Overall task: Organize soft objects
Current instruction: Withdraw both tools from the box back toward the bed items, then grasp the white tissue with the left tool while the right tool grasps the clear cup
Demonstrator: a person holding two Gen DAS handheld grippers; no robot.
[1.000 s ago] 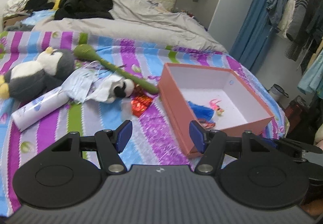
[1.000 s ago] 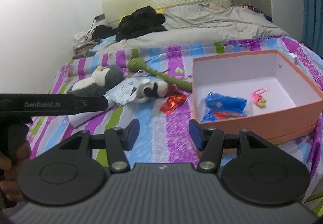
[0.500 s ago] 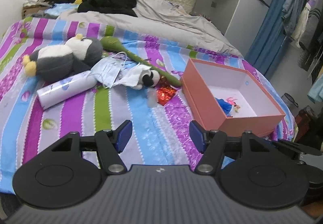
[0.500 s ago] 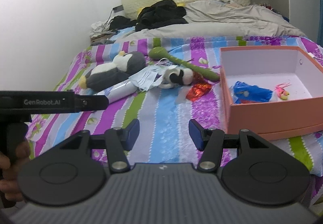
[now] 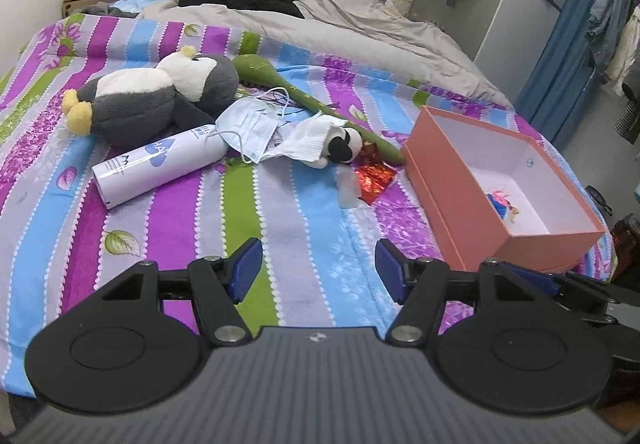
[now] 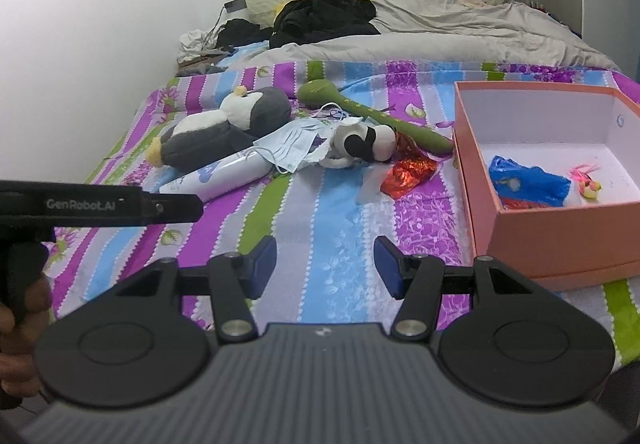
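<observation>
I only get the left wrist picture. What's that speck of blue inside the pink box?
Observer: The right wrist view looks straight into the box. It's a crumpled blue plastic bag, with a small pink toy lying beside it.
Visitor: Is the other pair of tongs carrying anything?
Observer: No. The right tongs stand open with nothing between them.
Visitor: Who holds my side?
Observer: A hand at the picture's left edge grips the handle of the left tongs.
</observation>
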